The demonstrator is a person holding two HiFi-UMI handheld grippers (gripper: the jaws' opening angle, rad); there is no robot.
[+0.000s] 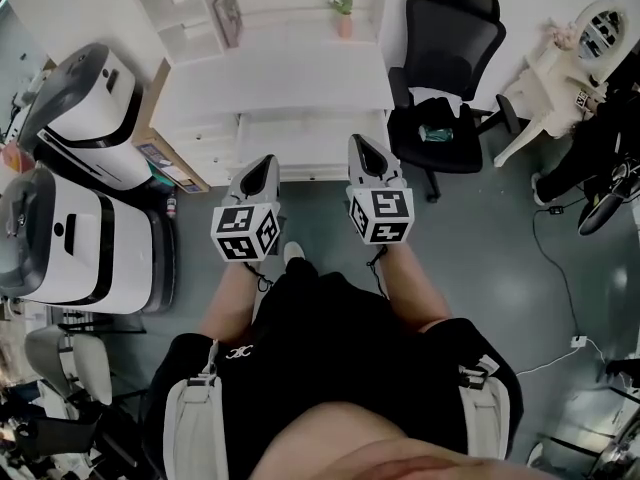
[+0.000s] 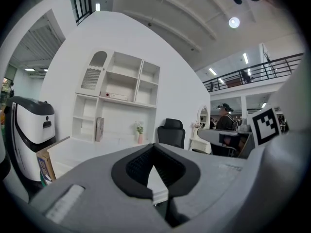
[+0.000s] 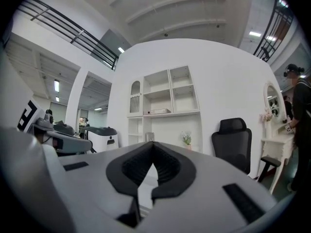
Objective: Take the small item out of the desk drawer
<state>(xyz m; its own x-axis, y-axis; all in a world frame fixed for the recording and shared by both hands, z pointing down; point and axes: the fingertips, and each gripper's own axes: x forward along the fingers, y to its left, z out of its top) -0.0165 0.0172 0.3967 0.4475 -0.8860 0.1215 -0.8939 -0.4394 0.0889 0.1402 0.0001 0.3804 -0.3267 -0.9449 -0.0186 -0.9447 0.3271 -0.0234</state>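
A white desk (image 1: pixel 280 88) stands ahead against the wall, and its drawer fronts (image 1: pixel 310 148) under the top look closed. The small item is not in sight. My left gripper (image 1: pixel 268 164) and right gripper (image 1: pixel 360 144) are held side by side above the grey floor, short of the desk's front edge, both pointing at it. Each has its jaws together with nothing between them. In the left gripper view the left gripper (image 2: pixel 154 148) faces the desk top (image 2: pixel 82 152). In the right gripper view the right gripper (image 3: pixel 153 147) faces the white shelf unit (image 3: pixel 165 106).
A black office chair (image 1: pixel 445 78) stands right of the desk. Two large white machines (image 1: pixel 85 118) (image 1: pixel 70 238) and a cardboard box (image 1: pixel 165 158) line the left side. A small potted plant (image 1: pixel 343 8) sits at the desk's back. A white cable (image 1: pixel 560 268) runs over the floor at right.
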